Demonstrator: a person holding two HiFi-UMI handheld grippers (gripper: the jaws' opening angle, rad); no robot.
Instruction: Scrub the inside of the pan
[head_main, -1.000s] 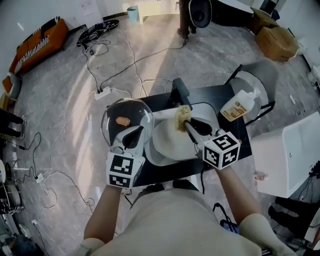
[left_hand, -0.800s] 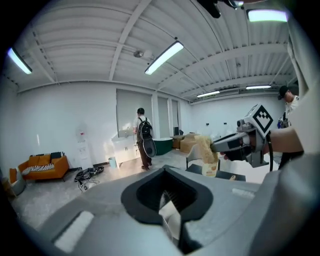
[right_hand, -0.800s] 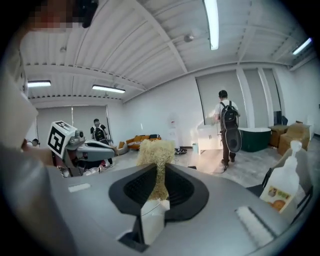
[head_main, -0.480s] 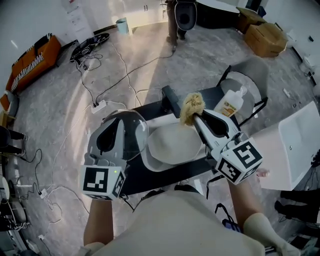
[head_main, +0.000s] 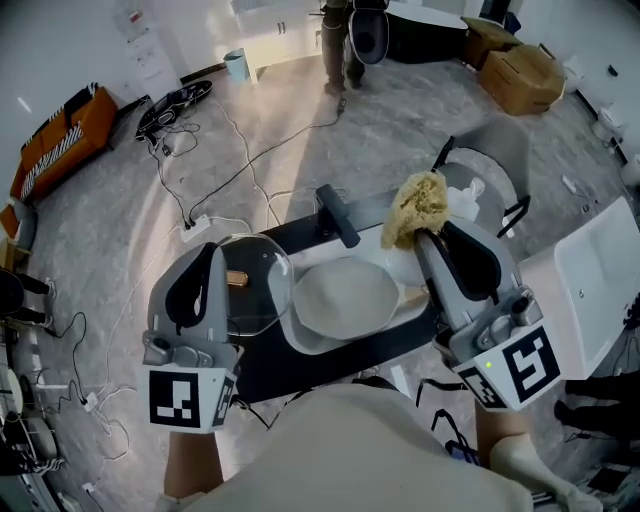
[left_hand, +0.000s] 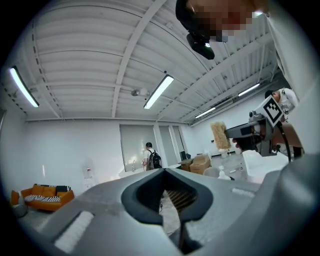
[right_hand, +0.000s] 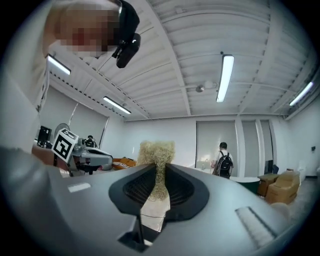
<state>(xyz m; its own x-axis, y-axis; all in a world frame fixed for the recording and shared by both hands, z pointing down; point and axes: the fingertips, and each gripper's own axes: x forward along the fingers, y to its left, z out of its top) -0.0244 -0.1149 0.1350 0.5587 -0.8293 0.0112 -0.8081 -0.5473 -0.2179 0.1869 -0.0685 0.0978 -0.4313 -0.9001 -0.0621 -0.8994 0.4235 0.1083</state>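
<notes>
Your right gripper (head_main: 426, 236) is clamped on a tan fibrous scrubber (head_main: 414, 208). In the right gripper view the pad (right_hand: 156, 149) is pinched between the two jaws and sticks out beyond their tips. You hold it up in the air, off the pan, over the far right part of the black table (head_main: 300, 352). A dish soap bottle (head_main: 466, 194) stands just behind it.

Your left gripper (head_main: 213, 250) has its jaws closed tip to tip. The left gripper view shows nothing between them, only floor through the gap lower down. In the head view it hangs over the glass lid (head_main: 255, 290), which lies on the table at the left, its edge against the pan's rim.

The white pan (head_main: 345, 300) sits on the table between your two grippers, with its black handle (head_main: 335, 214) pointing away from you. Its inside is bare and neither tool touches it.

Both gripper views look out level across the room, and in each a person with a backpack (right_hand: 222, 161) stands far off
</notes>
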